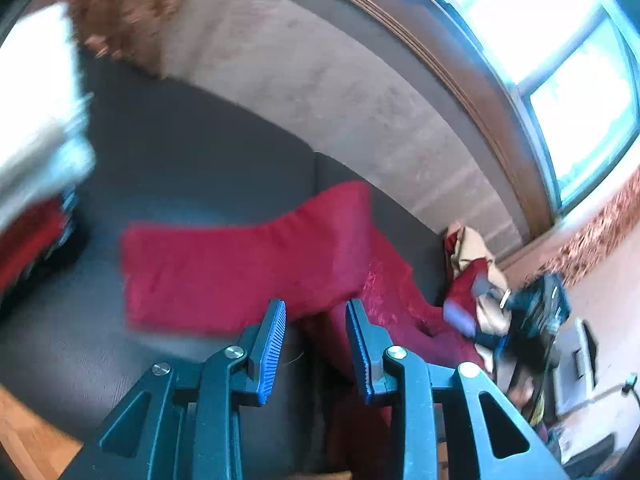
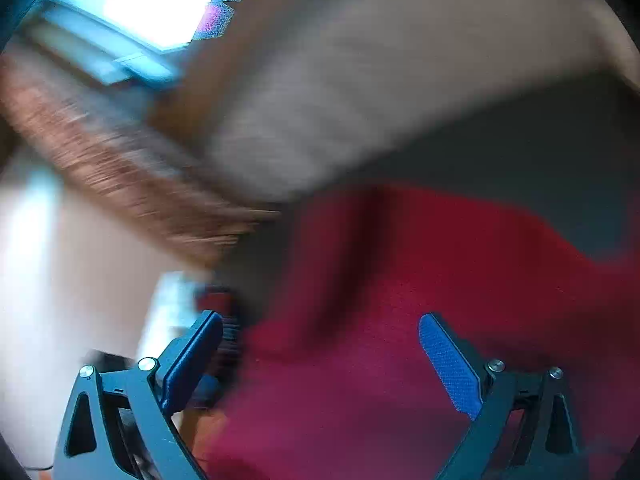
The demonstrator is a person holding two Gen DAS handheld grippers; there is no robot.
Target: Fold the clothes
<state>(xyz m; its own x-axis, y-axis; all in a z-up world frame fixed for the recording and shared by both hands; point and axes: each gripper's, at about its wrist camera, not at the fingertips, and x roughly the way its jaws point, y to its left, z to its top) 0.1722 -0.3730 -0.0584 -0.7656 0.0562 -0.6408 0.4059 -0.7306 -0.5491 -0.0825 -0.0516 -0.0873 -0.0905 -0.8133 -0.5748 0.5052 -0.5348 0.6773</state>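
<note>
The red garment [image 1: 240,268] was laid out on a dark grey cushioned surface [image 1: 180,168], with a flat, roughly rectangular portion spread to the left in the left wrist view and a narrower, patterned portion trailing to the lower right. Its long axis ran from the left of that view down toward the right. A light grey backrest [image 1: 320,80] was seen behind the cushioned surface, below a window [image 1: 560,60].

The left gripper [image 1: 316,312] was positioned directly over the near edge of the garment, at the junction of the flat portion and the trailing portion. Its jaws were held part-way apart, and no cloth was seen pinched between them.

The right gripper [image 2: 320,328] was shown in its own view, heavily blurred, above the red cloth, which filled the lower right of that picture. Its jaws were spread wide, and nothing was gripped between them. The left gripper was judged to be the nearer to a graspable edge; the next fold was judged to depend on that near edge being taken up and carried across the long axis.

A heap of mixed clothes [image 1: 476,276], cream and red, was seen well to the right. No container could be made out.
</note>
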